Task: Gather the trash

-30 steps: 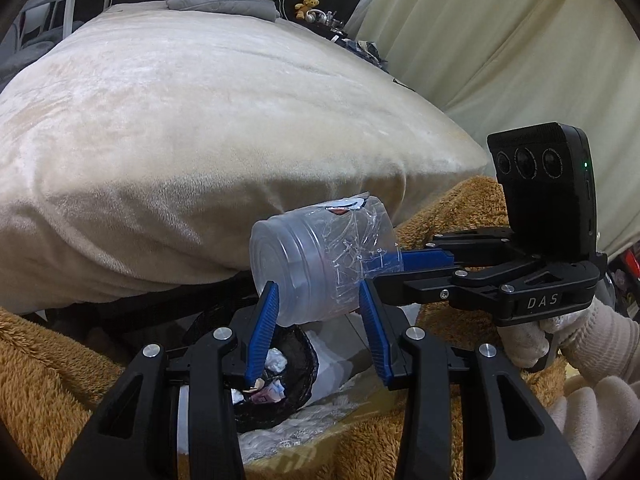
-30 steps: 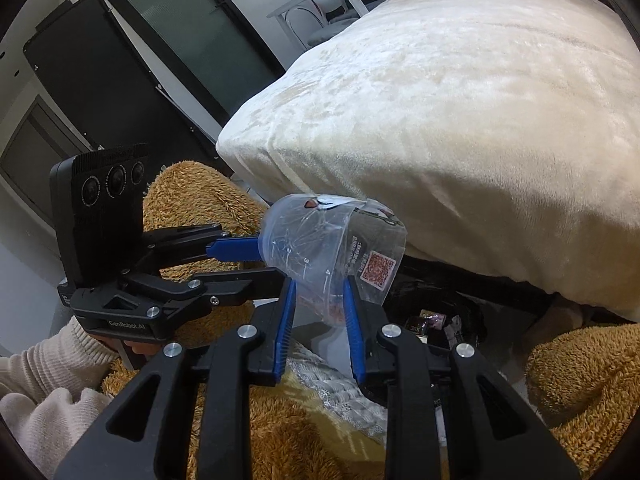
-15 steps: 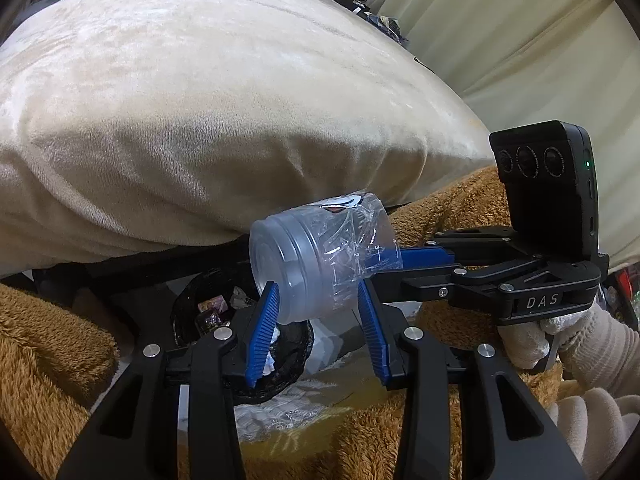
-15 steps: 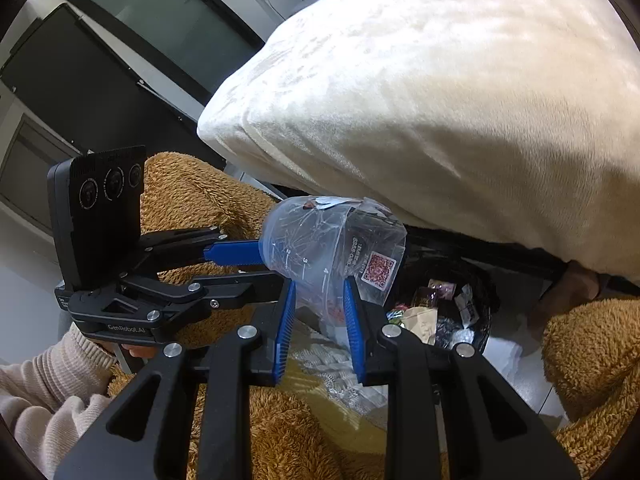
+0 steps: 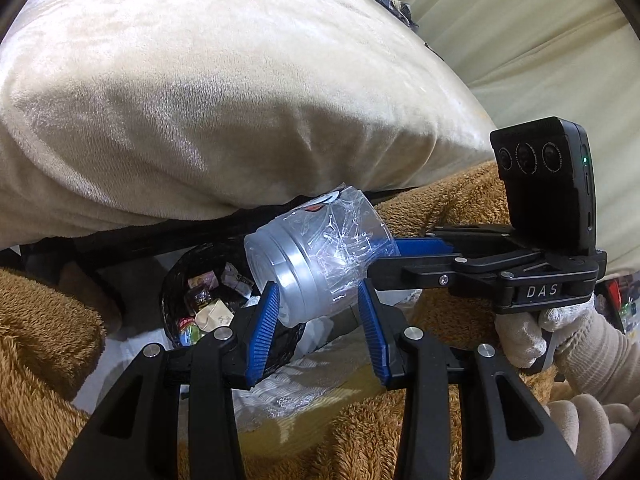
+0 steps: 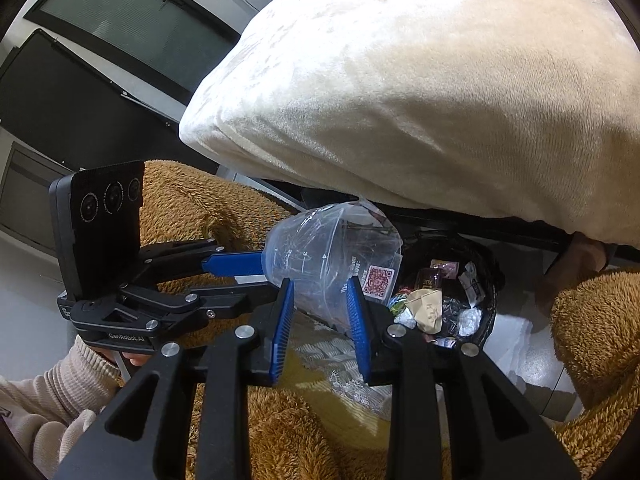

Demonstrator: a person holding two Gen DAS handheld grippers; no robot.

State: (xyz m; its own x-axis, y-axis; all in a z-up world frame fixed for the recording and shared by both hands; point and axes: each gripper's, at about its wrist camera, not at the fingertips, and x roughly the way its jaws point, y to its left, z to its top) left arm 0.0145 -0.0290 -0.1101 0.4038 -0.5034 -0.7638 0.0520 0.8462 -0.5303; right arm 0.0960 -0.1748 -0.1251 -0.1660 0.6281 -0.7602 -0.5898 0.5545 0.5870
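Note:
A crumpled clear plastic cup [image 5: 320, 258] with a QR label [image 6: 378, 278] lies on its side in the air. My left gripper [image 5: 318, 320] is shut on its base end. My right gripper [image 6: 320, 312] is shut on its rim end, coming from the opposite side; it shows in the left wrist view [image 5: 416, 250]. A black-lined trash bin [image 5: 172, 280] stands on the floor just below and left of the cup in the left wrist view, and below right of it in the right wrist view [image 6: 490, 276]. It holds several wrappers and paper scraps.
A bed with a cream plush blanket [image 5: 220, 92] overhangs close above the cup and bin. A brown fluffy throw [image 6: 256, 440] and a yellow lace-edged cloth [image 5: 300, 408] lie below. Curtains [image 5: 540, 40] hang at the right; dark doors [image 6: 80, 92] stand at the left.
Both grippers have carried the cup downward and toward the bin. The bin's opening and its trash now show fully below the cup.

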